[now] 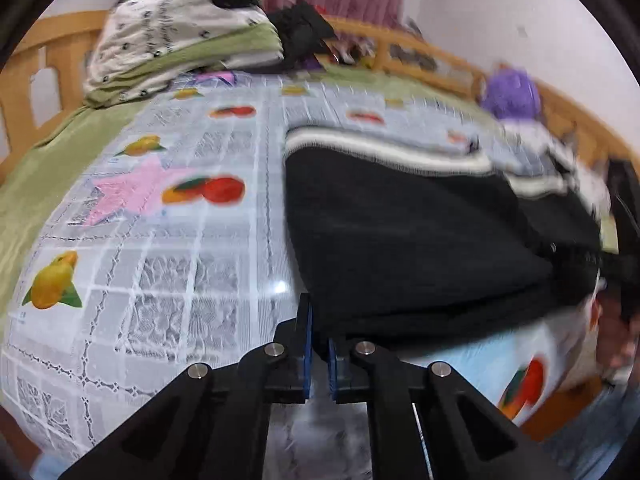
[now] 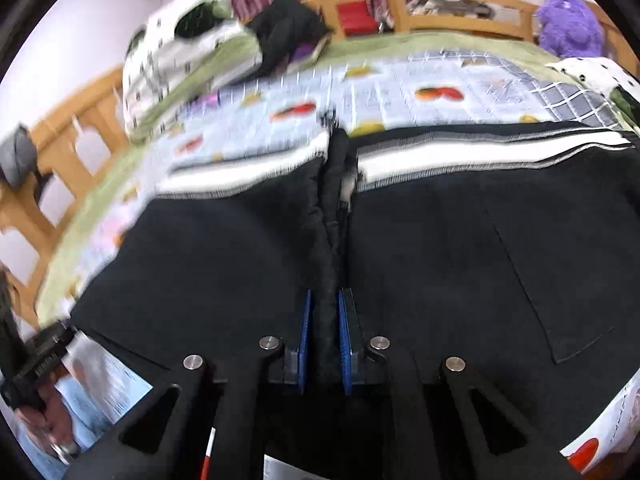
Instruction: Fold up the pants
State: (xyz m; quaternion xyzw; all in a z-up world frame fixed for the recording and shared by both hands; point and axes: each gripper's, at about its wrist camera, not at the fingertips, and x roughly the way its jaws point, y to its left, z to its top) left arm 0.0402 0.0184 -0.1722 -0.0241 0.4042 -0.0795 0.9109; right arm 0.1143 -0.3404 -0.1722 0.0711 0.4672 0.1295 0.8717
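Note:
Black pants (image 1: 420,232) with a white side stripe lie on a fruit-print sheet (image 1: 168,240) on the bed. My left gripper (image 1: 319,332) is shut on the near left edge of the pants. In the right wrist view the pants (image 2: 460,248) fill the middle, with a raised fold of black cloth running straight ahead. My right gripper (image 2: 324,328) is shut on that fold. The white stripe (image 2: 480,156) runs across the far edge. A back pocket (image 2: 560,280) shows on the right.
A white and green pillow pile (image 1: 176,32) and dark clothes (image 1: 304,36) lie at the head of the bed. A purple plush toy (image 1: 512,94) sits by the wooden bed rail (image 1: 448,60). The other hand and gripper (image 2: 36,364) show at lower left.

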